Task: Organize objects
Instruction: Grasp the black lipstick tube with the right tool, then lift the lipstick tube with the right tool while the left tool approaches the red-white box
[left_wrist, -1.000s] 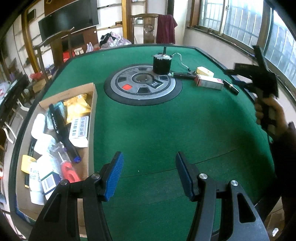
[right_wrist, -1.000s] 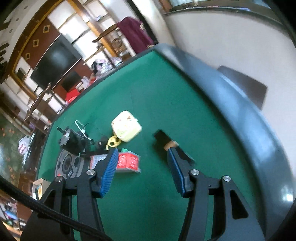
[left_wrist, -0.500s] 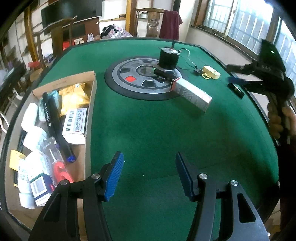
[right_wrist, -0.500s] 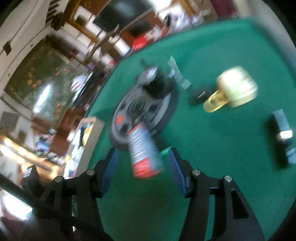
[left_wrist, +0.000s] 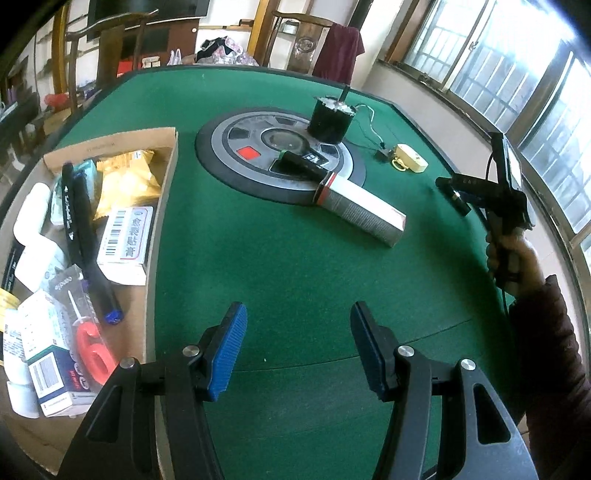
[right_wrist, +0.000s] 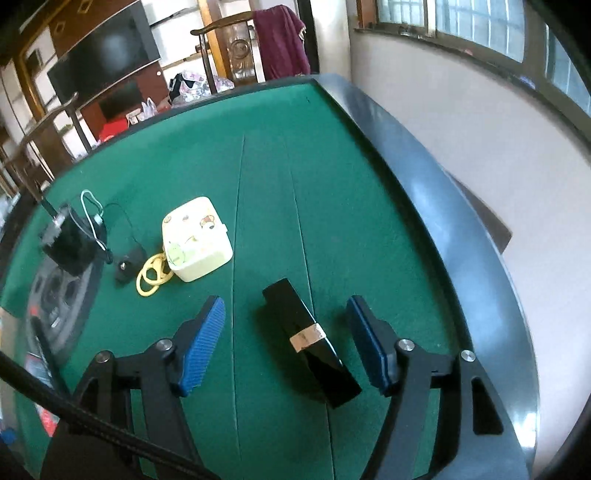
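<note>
Your left tongs (left_wrist: 295, 347) hang open with nothing between the blue pads, just bare green desk (left_wrist: 280, 266) under them. My guess is you're parking them there on purpose, right beside the cardboard box (left_wrist: 162, 229) on their left, which already has the sorted stuff in it: markers, snack packs, small cartons. Makes sense as the drop-off spot. Still loose on the felt in this view are the long white carton (left_wrist: 364, 210) lying half on the round grey dial (left_wrist: 229, 136), a black tube (left_wrist: 303, 164) on that dial, the black motor (left_wrist: 330, 118), and the cream box (left_wrist: 410, 162) further off. Your other hand (left_wrist: 511, 254) is way out at the desk's right rim.

Over in the right wrist view, your right tongs (right_wrist: 286, 339) have just been opening, and they stand wide with the black bar with the gold band (right_wrist: 310, 339) lying flat between the pads, touching neither. Looks like you're straddling it lengthwise so a squeeze catches its narrow sides. The bar sits near the dark desk rim (right_wrist: 424, 206), well apart from the box, so it has a long trip ahead. The cream box and its yellow rings (right_wrist: 151, 277) sit just past the left pad.
</note>
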